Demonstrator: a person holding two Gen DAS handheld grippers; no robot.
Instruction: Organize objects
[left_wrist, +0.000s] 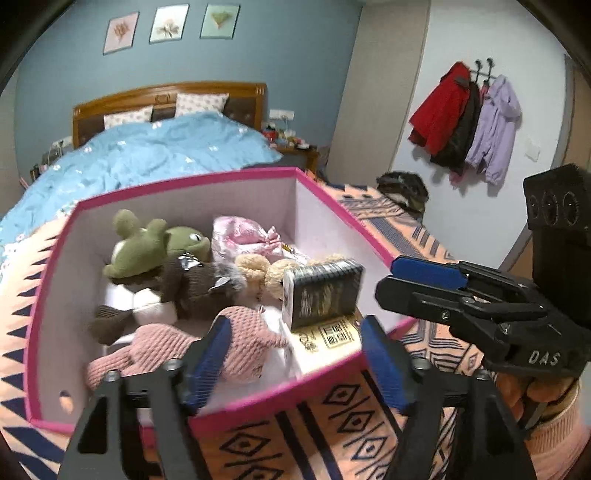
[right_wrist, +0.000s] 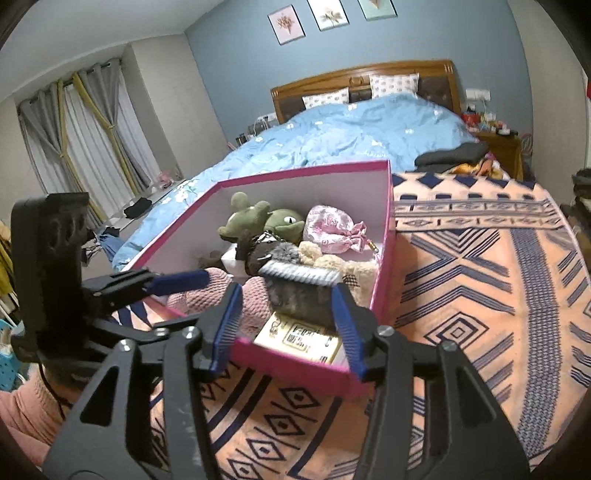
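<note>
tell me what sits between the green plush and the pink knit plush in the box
A brown plush lies between the green plush and the pink knit plush, clearest in the left wrist view.

A pink-edged box (left_wrist: 258, 397) is being filled on a patterned blanket: green (left_wrist: 147, 240), brown (left_wrist: 192, 284) and pink plush toys (left_wrist: 243, 332) are lying inside, a dark tin (left_wrist: 321, 293) standing upright on a cream card (left_wrist: 332, 334).

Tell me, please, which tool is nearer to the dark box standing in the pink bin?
Right, I think. The right tool frames the dark box between open fingers at the bin's near corner; the left tool, also open, sits more toward the pink plush.
</note>
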